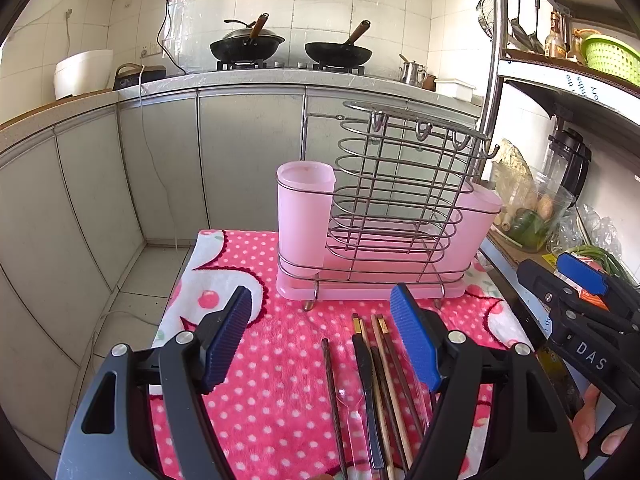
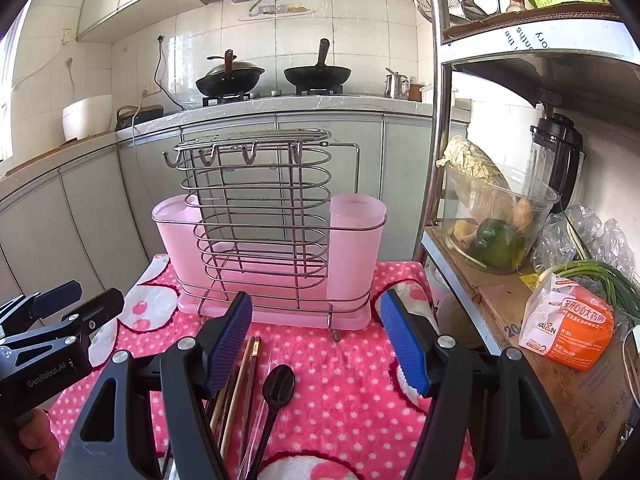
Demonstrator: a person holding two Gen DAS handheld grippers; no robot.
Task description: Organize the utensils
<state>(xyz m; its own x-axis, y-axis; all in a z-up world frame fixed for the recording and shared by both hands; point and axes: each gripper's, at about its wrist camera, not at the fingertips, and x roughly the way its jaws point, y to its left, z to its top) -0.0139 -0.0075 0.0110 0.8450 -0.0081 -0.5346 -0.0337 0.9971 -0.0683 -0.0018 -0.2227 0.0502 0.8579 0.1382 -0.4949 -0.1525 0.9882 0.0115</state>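
Observation:
A wire utensil rack (image 1: 396,196) (image 2: 260,220) with pink plastic cups and a pink drip tray stands at the far end of a pink polka-dot cloth (image 1: 280,360) (image 2: 340,380). Several chopsticks (image 1: 390,368) (image 2: 240,380), a black spoon (image 2: 278,382) and a clear spoon (image 1: 350,404) lie loose on the cloth in front of it. My left gripper (image 1: 324,340) is open above the cloth, the utensils near its right finger. My right gripper (image 2: 316,340) is open too, the utensils by its left finger. Each gripper shows at the edge of the other's view.
A metal shelf unit (image 2: 440,160) stands right of the cloth, holding a glass bowl of vegetables (image 2: 496,220), a blender (image 2: 556,160), spring onions and an orange packet (image 2: 576,332). Behind are grey cabinets, a counter with two woks (image 1: 248,44) and a white rice cooker (image 1: 82,72).

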